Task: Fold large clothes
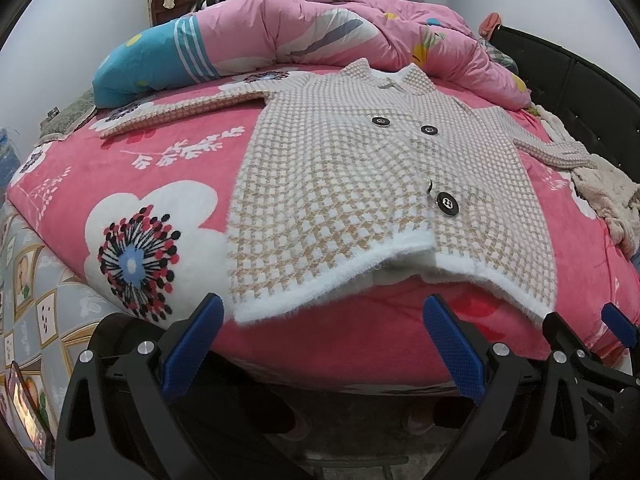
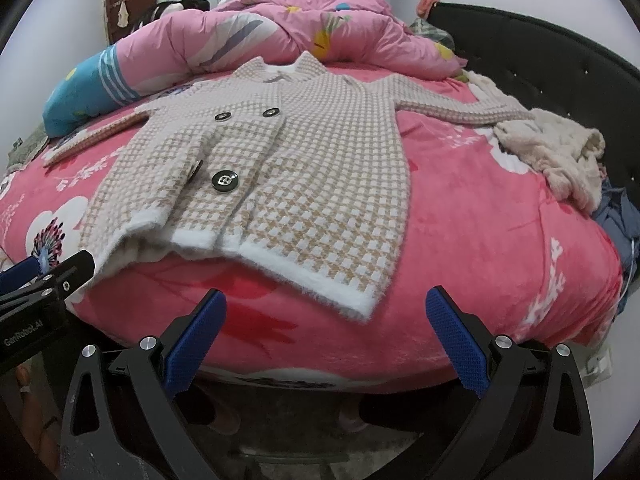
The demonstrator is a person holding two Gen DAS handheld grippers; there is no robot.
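Note:
A beige-and-white houndstooth cardigan (image 1: 360,168) with black buttons and a white fuzzy hem lies spread flat on the pink floral bed cover (image 1: 160,160), sleeves stretched out to both sides. It also shows in the right wrist view (image 2: 304,160). My left gripper (image 1: 324,320) is open and empty, just short of the hem at the bed's near edge. My right gripper (image 2: 326,312) is open and empty, also just below the hem's right corner. The right gripper's fingers (image 1: 560,328) show at the right edge of the left wrist view.
A bunched pink quilt (image 1: 320,28) and a blue pillow (image 1: 140,64) lie at the back of the bed. A cream fleece garment (image 2: 560,152) lies at the right by the black headboard (image 2: 560,60). More clothes (image 2: 616,216) hang off the right edge.

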